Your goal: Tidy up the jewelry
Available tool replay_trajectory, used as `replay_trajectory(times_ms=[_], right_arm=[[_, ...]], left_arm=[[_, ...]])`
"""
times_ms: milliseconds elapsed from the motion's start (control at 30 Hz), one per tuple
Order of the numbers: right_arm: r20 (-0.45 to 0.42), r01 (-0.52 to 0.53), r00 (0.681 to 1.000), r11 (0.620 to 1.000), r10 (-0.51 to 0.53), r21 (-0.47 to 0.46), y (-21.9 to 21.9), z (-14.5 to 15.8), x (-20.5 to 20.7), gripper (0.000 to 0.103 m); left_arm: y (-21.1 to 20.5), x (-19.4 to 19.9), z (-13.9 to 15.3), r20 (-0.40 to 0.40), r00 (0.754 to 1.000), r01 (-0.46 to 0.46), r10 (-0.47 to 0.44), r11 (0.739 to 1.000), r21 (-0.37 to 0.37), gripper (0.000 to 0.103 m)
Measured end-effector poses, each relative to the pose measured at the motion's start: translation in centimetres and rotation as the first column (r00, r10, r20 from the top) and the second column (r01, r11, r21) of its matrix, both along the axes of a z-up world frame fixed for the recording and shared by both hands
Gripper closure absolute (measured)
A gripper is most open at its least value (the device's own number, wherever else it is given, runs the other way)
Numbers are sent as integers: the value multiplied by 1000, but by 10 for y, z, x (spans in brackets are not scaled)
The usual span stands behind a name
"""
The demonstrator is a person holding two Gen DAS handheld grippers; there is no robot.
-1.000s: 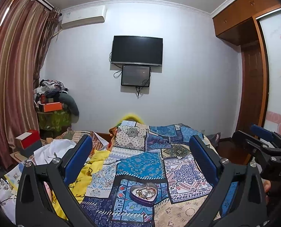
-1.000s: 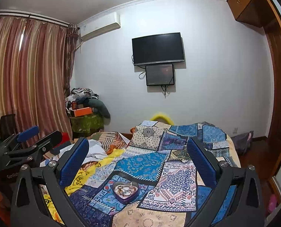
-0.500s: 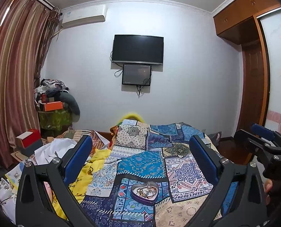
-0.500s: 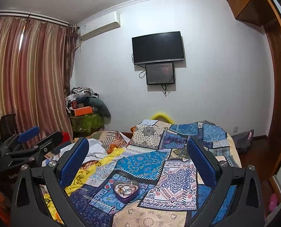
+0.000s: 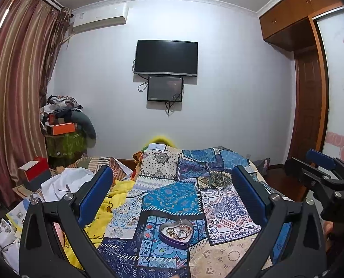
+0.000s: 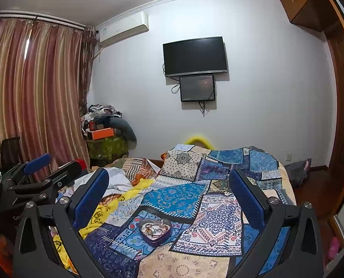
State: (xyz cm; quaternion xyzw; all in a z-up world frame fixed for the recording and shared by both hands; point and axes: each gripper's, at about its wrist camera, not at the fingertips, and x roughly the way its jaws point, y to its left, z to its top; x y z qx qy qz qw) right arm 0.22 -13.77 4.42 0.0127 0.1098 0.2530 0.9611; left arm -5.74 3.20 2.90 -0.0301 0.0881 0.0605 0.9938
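A purple heart-shaped tin (image 5: 176, 234) lies open on the patchwork bedspread (image 5: 172, 199), holding a tangle of bracelets and rings (image 5: 180, 231). It also shows in the right wrist view (image 6: 155, 231). My left gripper (image 5: 172, 190) is open and empty, held above and behind the tin. My right gripper (image 6: 168, 192) is open and empty too, likewise above the tin. The right gripper shows at the right edge of the left wrist view (image 5: 322, 173), and the left gripper at the left edge of the right wrist view (image 6: 40, 176).
A yellow cloth (image 5: 104, 210) and white cloth (image 5: 67, 183) lie on the bed's left side. A red and white box (image 5: 33, 171) and a pile of clothes (image 5: 63, 125) stand by the striped curtain (image 5: 14, 92). A wooden door (image 5: 308, 106) is at right.
Both views have shifted slightly, with the tin sitting a little lower and nearer in frame. Both grippers stay open and empty.
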Motion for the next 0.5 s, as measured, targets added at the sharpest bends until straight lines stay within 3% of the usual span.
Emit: replay_trajectory(times_ms=[500], right_arm=[[-1,2,1000,1000,-2,-1,0,0,1,0]], left_arm=[[0,-1,2,-6,1000,25,-25,1000,0,0]])
